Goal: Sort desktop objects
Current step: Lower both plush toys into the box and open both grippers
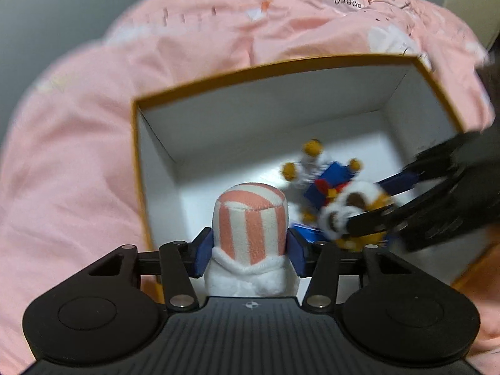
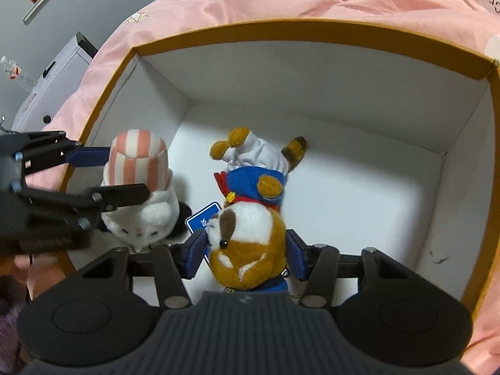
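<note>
My left gripper (image 1: 248, 254) is shut on a white plush cat with a pink-and-white striped body (image 1: 250, 222) and holds it upside down over the near left corner of an open orange box with white inside (image 1: 218, 118). My right gripper (image 2: 247, 257) is shut on the head of a brown-and-white plush dog in a blue sailor outfit (image 2: 250, 218), also head-down inside the box (image 2: 312, 72). The dog (image 1: 343, 200) and right gripper (image 1: 368, 203) show blurred at the right of the left wrist view. The cat (image 2: 140, 184) and left gripper (image 2: 125, 175) show at the left of the right wrist view.
The box sits on a pink bedspread (image 1: 78, 156) printed with paper cranes. A blue tag (image 2: 203, 218) hangs by the dog's head. Beyond the bed stand a white cabinet (image 2: 53, 78) and a water bottle (image 2: 14, 72) on a grey floor.
</note>
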The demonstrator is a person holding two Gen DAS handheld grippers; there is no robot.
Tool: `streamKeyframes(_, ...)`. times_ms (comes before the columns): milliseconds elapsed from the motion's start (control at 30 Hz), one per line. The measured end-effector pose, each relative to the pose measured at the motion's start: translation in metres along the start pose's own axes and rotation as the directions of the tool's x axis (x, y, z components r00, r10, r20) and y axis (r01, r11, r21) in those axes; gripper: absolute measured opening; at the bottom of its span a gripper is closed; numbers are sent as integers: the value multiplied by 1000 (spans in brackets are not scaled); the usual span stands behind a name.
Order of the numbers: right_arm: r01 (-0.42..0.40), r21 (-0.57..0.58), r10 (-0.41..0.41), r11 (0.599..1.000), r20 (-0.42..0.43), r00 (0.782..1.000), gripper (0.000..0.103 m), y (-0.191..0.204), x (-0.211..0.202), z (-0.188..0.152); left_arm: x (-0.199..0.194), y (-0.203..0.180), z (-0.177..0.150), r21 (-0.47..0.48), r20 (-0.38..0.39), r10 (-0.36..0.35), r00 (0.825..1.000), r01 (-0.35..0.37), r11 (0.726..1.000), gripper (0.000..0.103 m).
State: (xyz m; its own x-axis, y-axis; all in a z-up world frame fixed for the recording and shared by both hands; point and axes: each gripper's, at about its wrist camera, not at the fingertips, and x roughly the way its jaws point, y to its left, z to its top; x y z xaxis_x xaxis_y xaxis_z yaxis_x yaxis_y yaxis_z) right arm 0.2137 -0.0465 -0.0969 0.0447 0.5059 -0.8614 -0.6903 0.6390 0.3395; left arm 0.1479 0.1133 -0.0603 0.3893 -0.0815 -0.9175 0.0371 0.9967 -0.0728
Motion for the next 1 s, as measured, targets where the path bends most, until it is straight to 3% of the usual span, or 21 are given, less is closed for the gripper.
streamKeyframes(100,-8,-8,8,1000,-13,1000,56,0,-1,-3,0,-2,8,19,-101,-80,992,83,996,56)
streamKeyframes(200,-63,-8,63,998,-46,997,56,2,2,-7,10,-7,13,54,-168,-36,985,46,997,58)
streamKeyframes(267,-68,-22,67,997,-53,996,56,6,4,-9,16,-4,14,21,-179,-12,984,16,1000,59)
streamKeyframes(400,-54,-40,52,998,-60,997,56,11,3,-10,20,-7,17,30,-138,96,986,-92,995,62)
streamKeyframes(500,-44,-28,42,999,-69,997,56,11,4,-9,26,-16,15,98,-132,192,973,-180,979,62)
streamKeyframes(600,-39,-10,38,999,-70,997,56,11,4,-9,26,-18,13,86,-130,163,978,-152,985,62)
streamKeyframes(767,-36,-10,35,999,-78,996,56,22,13,-5,-10,-3,5,-4,-30,127,991,-127,992,62)
streamKeyframes(1000,-72,-21,69,997,-113,991,53,41,29,1,-55,5,-11,-88,74,120,990,-113,990,62)
